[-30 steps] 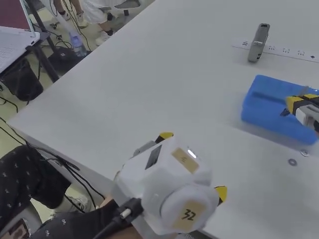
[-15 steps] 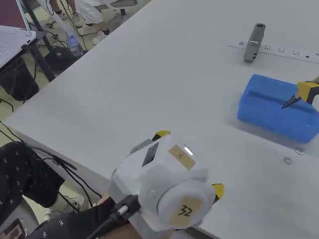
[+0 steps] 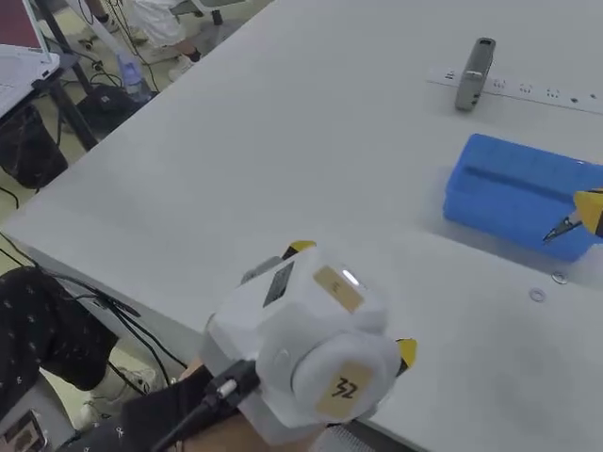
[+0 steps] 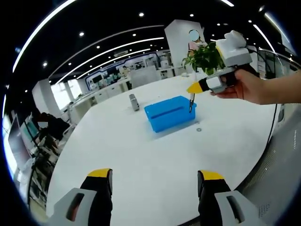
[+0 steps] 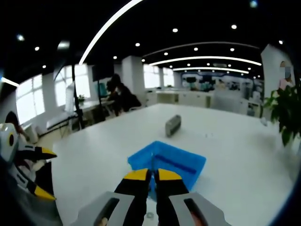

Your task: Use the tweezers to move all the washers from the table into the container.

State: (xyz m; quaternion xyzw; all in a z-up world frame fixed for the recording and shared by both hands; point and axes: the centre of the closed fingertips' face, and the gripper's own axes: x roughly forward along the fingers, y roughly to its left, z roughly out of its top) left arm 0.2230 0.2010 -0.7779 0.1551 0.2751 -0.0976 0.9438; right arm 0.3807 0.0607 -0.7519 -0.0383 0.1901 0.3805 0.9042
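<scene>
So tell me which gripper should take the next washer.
The right gripper. Its fingers are shut on the tweezers, whose tips hang beside the blue container near the two washers on the table. The left gripper is open, empty and farther back.

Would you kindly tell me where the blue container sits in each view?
Head view: container at the right edge, mid-height.
Left gripper view: container just above centre, tweezers at its right end.
Right gripper view: container low centre.
Shared landmark: the grey device on the table beyond it.
</scene>
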